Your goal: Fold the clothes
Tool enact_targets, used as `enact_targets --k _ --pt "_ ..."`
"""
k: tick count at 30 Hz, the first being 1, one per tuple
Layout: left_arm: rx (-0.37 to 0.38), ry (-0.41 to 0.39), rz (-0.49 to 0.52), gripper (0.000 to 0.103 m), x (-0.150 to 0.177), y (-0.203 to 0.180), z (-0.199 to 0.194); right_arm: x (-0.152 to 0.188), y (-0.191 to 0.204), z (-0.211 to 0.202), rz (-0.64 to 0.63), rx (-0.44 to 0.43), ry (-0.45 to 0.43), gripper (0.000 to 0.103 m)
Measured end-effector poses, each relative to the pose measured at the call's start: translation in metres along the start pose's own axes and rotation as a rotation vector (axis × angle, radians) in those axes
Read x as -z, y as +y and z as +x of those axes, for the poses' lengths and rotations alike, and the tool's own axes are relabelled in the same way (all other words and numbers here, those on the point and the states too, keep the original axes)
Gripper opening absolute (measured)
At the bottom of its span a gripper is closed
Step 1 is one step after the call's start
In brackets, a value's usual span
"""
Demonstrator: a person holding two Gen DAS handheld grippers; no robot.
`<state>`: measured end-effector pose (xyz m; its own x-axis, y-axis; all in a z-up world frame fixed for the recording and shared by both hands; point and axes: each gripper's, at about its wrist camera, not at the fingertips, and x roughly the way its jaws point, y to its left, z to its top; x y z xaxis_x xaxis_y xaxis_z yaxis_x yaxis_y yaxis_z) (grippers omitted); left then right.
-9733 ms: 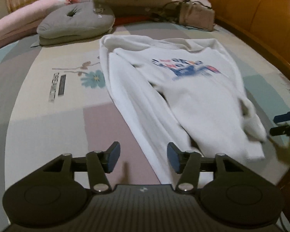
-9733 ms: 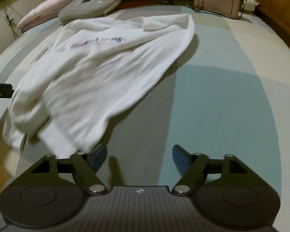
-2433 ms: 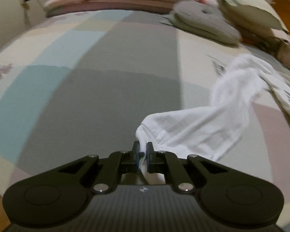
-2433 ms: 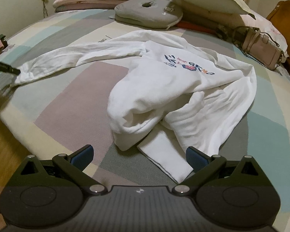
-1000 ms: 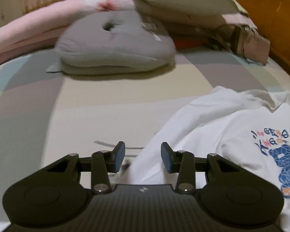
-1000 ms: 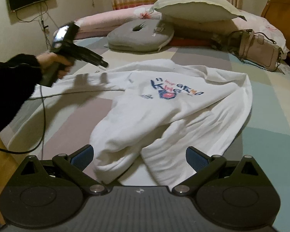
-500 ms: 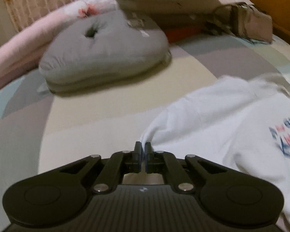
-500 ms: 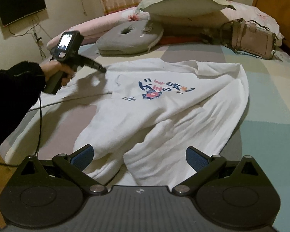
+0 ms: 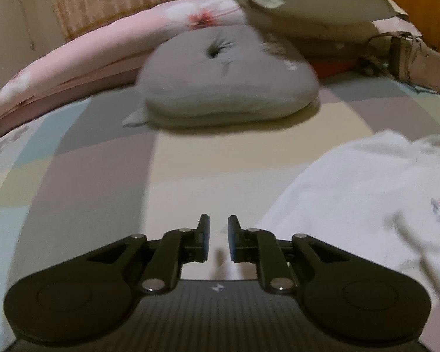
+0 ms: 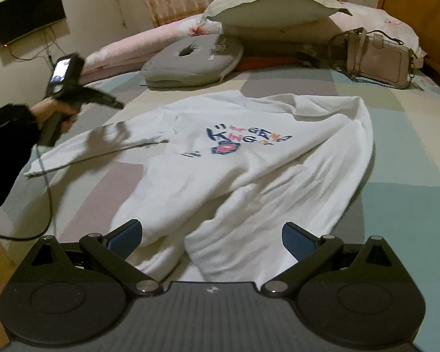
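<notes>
Both claws hold nothing: the left gripper (image 9: 219, 236), jaws opening, hangs above bare bedsheet (image 9: 190, 176); the right gripper (image 10: 209, 239) gapes over the hem. The white sweatshirt (image 10: 249, 161) lies spread, unfolded; every fold remains.

White long-sleeved sweatshirt (image 10: 249, 158) lying front-up on the bed, collar towards the pillows and hem towards the near edge. A printed chest motif (image 10: 243, 140) in blue, red and orange lettering faces upward (the wording is too blurred to read in full). One sleeve (image 10: 82, 149) extends flat and nearly straight out to the left; the other (image 10: 249, 228) is folded in across the lower body, its cuff near the hem. The fabric is loosely wrinkled, the lower part bunched. In the left wrist view, only the shoulder (image 9: 352, 182) shows.
</notes>
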<state>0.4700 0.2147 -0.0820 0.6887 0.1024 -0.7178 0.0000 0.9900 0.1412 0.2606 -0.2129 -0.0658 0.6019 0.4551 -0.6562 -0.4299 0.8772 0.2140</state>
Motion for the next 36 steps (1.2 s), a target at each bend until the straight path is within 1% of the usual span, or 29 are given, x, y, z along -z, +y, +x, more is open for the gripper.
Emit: enact_targets --k 2,5,8,10,11,13,15,17,18,21,25,27,31,34,36 --pt "0.011 0.005 -0.033 0.013 0.019 0.011 -0.012 0.0 0.005 0.0 -0.014 -0.005 -0.001 0.103" --pt "0.054 0.017 -0.061 0.013 0.051 0.018 -0.024 -0.002 0.011 0.0 -0.026 -0.004 0.001 0.103" --pt "0.073 0.063 -0.088 0.013 0.078 0.019 -0.024 -0.003 0.015 0.001 -0.031 -0.001 0.006 0.103" --pt "0.077 0.069 -0.128 0.012 0.095 0.019 -0.029 -0.003 0.017 0.0 -0.036 0.005 0.008 0.103" --pt "0.097 0.075 -0.141 0.012 0.1 0.019 -0.034 -0.003 0.018 0.0 -0.041 0.008 0.01 0.103" --pt "0.135 0.094 -0.105 0.013 0.1 0.015 -0.043 -0.003 0.019 0.001 -0.045 0.012 0.015 0.103" --pt "0.123 0.079 -0.061 0.016 0.09 0.015 -0.047 -0.003 0.02 0.004 -0.046 0.015 0.021 0.103" --pt "0.069 0.014 -0.061 0.016 0.074 0.024 -0.048 -0.004 0.021 0.005 -0.042 0.016 0.02 0.103" --pt "0.045 -0.011 -0.078 0.016 0.065 0.03 -0.046 -0.005 0.022 0.006 -0.038 0.015 0.018 0.103" --pt "-0.018 -0.031 -0.117 0.016 0.04 0.048 -0.024 -0.007 0.027 0.006 -0.041 0.01 0.016 0.103" --pt "-0.044 0.03 -0.078 0.015 0.031 0.049 0.004 -0.006 0.028 0.005 -0.054 0.022 0.016 0.103" --pt "-0.023 0.038 -0.051 0.015 0.037 0.044 0.005 -0.005 0.028 0.005 -0.061 0.028 0.017 0.103" --pt "0.015 0.023 0.012 0.017 0.054 0.034 -0.005 -0.005 0.028 0.008 -0.058 0.029 0.023 0.103" --pt "0.003 0.038 0.05 0.018 0.065 0.031 -0.007 -0.005 0.031 0.011 -0.064 0.021 0.025 0.103" --pt "0.003 0.034 0.057 0.018 0.068 0.031 -0.008 -0.005 0.033 0.011 -0.073 0.019 0.025 0.103"
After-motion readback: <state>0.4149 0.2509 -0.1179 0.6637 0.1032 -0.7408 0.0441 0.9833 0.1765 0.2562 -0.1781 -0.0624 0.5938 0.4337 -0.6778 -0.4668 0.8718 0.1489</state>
